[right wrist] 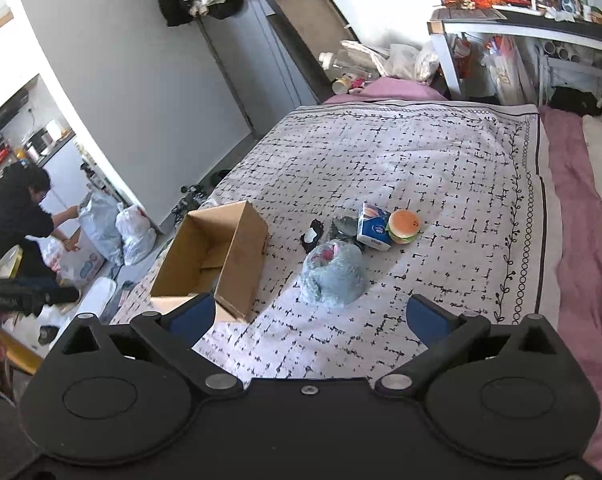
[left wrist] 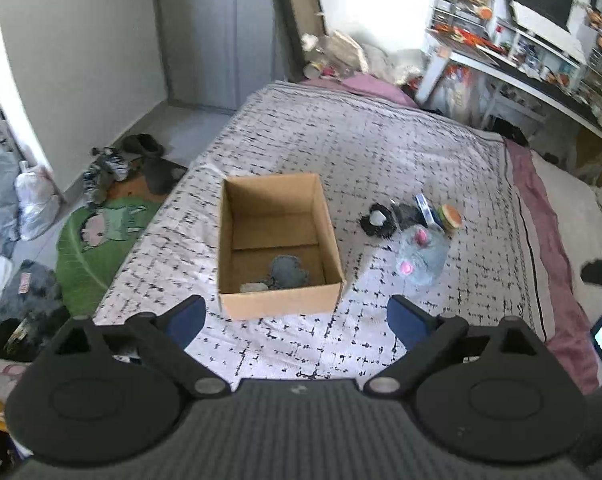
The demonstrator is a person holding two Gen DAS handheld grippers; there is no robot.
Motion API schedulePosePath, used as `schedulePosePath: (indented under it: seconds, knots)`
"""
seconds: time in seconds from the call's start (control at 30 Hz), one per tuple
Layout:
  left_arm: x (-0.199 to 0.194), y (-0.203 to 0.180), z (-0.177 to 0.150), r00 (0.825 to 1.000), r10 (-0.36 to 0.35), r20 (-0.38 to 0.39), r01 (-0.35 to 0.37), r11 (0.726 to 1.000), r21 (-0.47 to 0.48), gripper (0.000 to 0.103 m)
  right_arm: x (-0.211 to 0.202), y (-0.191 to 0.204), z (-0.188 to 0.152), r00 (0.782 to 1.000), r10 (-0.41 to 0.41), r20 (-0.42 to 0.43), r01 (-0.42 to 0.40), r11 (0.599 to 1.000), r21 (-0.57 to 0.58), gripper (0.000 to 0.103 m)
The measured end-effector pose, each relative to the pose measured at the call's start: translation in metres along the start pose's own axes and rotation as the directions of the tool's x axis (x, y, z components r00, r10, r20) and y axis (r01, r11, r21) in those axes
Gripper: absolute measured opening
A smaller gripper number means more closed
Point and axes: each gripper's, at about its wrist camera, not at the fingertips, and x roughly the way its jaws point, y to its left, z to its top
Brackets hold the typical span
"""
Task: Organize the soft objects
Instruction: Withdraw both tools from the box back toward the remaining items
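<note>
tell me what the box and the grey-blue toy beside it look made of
Box: plain brown cardboard, matte, with folded flaps and raw cut edges. Grey-blue toy: apparently plush fabric, with a fuzzy long pile, a slumped shape and pink patches.

The right gripper (right wrist: 311, 316) hangs over the bed (right wrist: 381, 152), its jaws spread wide with nothing between them. Ahead, an open box (right wrist: 237, 256) stands left of a grey plush (right wrist: 335, 272). Behind the plush lie a tissue pack (right wrist: 373, 228) and a burger toy (right wrist: 404, 226), touching.
</note>
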Motion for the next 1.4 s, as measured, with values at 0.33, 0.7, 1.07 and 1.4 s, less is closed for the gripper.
schedulePosePath:
  seconds: [0.33, 0.7, 1.07, 1.4]
  knots:
    - [-0.01, -0.038, 0.009, 0.999, -0.014, 0.051, 0.008, 0.995, 0.097, 0.103, -0.018, -0.024, -0.003, 0.998, -0.056, 0.037, 0.056, 0.998, -0.005, 0.103]
    - [0.03, -0.064, 0.023, 0.987, -0.147, 0.063, 0.133, 0.974, 0.182, 0.103, -0.007, -0.035, -0.012, 0.992, -0.114, 0.05, 0.111, 0.992, 0.062, 0.103]
    - [0.094, -0.065, 0.035, 0.983, -0.181, 0.036, 0.171, 0.965, 0.199, 0.103, 0.024, -0.05, -0.006, 0.976, -0.215, 0.039, 0.211, 0.973, 0.098, 0.103]
    - [0.138, -0.068, 0.047, 0.973, -0.229, 0.013, 0.221, 0.949, 0.225, 0.103, 0.072, -0.046, 0.003, 0.972, -0.233, -0.023, 0.234, 0.968, 0.093, 0.103]
